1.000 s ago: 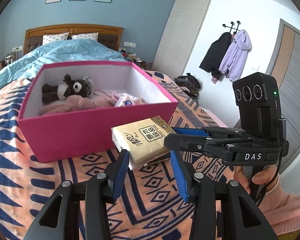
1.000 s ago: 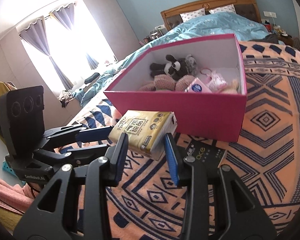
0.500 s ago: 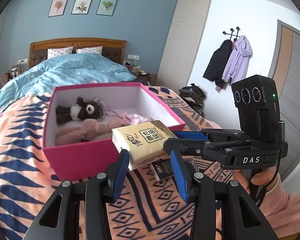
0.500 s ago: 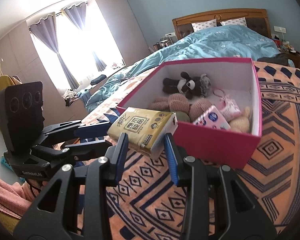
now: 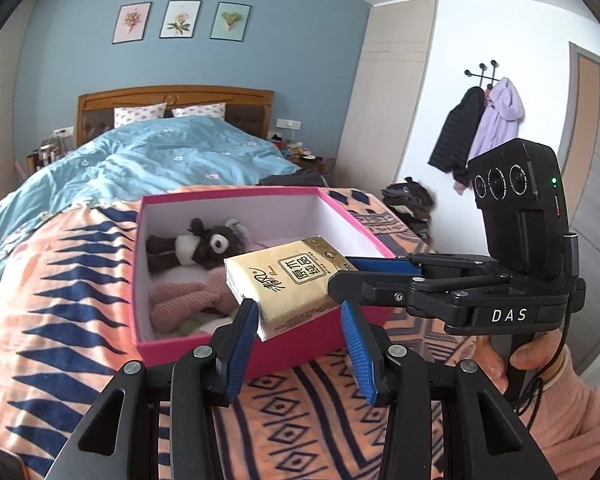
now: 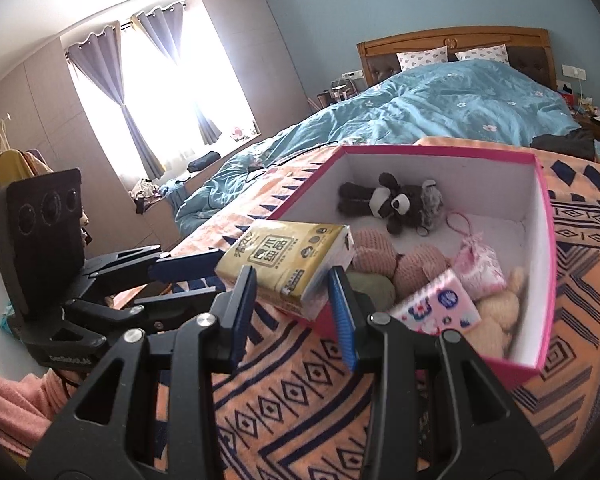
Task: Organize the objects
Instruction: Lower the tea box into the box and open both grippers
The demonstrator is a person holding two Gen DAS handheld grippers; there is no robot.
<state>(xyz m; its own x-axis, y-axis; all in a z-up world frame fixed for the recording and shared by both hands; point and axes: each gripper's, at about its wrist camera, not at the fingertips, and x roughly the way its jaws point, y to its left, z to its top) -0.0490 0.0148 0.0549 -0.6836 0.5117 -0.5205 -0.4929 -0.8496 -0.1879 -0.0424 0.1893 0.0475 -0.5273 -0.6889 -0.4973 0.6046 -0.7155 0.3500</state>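
On the left we see the bed (image 5: 60, 280), spread with an orange and navy patterned blanket (image 5: 52, 320), a blue duvet (image 5: 160, 160) behind it. Our left gripper (image 5: 298, 338) is released: its blue pads (image 5: 244, 340) stand apart, with the near end of the tissue pack (image 5: 288, 284) showing between them, and we cannot tell whether either pad touches it. To its right sits the pink box (image 5: 140, 280), open-topped on the blanket. Inside lie a dark plush toy (image 5: 200, 246) along the far wall and a pink knitted toy (image 5: 188, 296) nearer the front.

The tissue pack, yellow with gold print, is held in the air over the box's near right corner. Our right gripper (image 6: 294, 298) is grasping it: one pad (image 6: 244, 312) presses each long side, seen plainly in the right wrist view. From the left wrist view that gripper (image 5: 352, 270) reaches in from the right, its hand (image 5: 520, 364) wrapped round the handle.

In the right wrist view the box (image 6: 548, 240) also holds a small pink tissue packet (image 6: 440, 308), a pink pouch (image 6: 480, 264) and a cream plush (image 6: 500, 312).
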